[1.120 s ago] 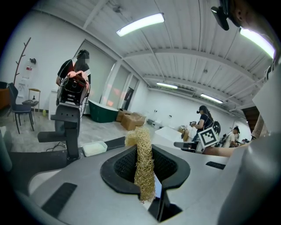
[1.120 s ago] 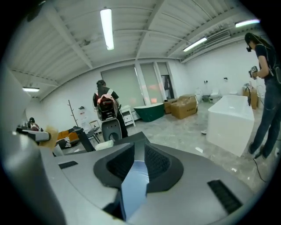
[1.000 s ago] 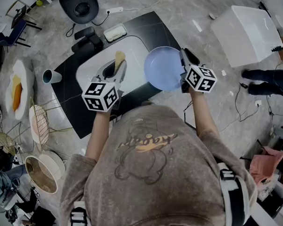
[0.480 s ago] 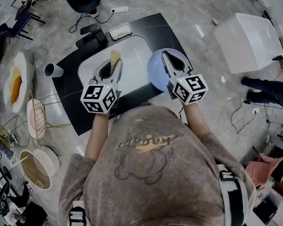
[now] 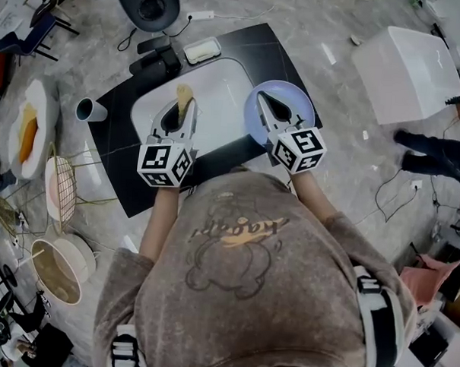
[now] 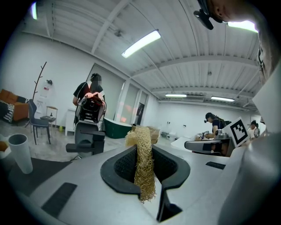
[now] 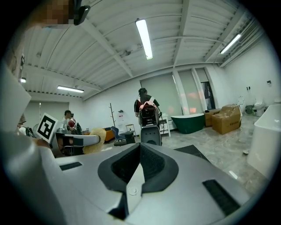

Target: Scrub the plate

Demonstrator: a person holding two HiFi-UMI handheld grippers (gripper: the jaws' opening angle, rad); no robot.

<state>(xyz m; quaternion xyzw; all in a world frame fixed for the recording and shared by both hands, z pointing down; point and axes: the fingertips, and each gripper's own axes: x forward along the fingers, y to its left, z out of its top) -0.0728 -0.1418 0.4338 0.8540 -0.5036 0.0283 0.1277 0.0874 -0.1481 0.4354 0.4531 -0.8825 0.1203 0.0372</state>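
A black counter [image 5: 113, 147] carries a white sink [image 5: 219, 91]. The pale blue plate [image 5: 253, 119] sits at the sink's right edge, under the right tongs [image 7: 139, 151]. These have just been closing and are now shut tight with nothing between them; whether they touch the plate is hard to say. The left tongs [image 6: 143, 154] hover over the sink, clamped on a tan loofah scrubber [image 6: 143, 176] that stands upright between the jaws.
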